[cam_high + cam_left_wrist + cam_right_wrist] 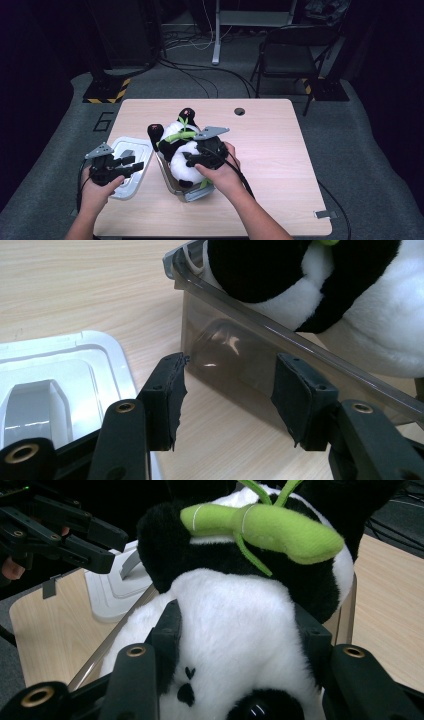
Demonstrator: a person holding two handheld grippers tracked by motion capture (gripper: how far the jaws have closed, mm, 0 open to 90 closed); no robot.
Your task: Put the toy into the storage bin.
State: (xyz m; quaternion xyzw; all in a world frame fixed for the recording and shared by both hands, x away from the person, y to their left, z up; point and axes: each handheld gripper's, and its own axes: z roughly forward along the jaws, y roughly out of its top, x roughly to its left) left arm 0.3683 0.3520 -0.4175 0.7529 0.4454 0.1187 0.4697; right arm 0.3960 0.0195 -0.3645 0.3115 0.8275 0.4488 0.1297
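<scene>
High view: a plush panda (182,150) sits upside down in a clear bin (192,192) near the middle of the table (270,150), its black feet up and a green bamboo sprig (179,135) across its middle. The right gripper (192,159) reaches in from the panda's right side and clamps its white body; in the right gripper view the jaws press into the fur on either side of the panda (235,625), the sprig (265,527) lying just beyond them. The left gripper (131,165) hovers over a white lid (131,150) lying flat just left of the bin. In the left gripper view its jaws stand apart with nothing between them, close to the bin wall (235,365) but apart from it, the lid (65,370) to their left.
</scene>
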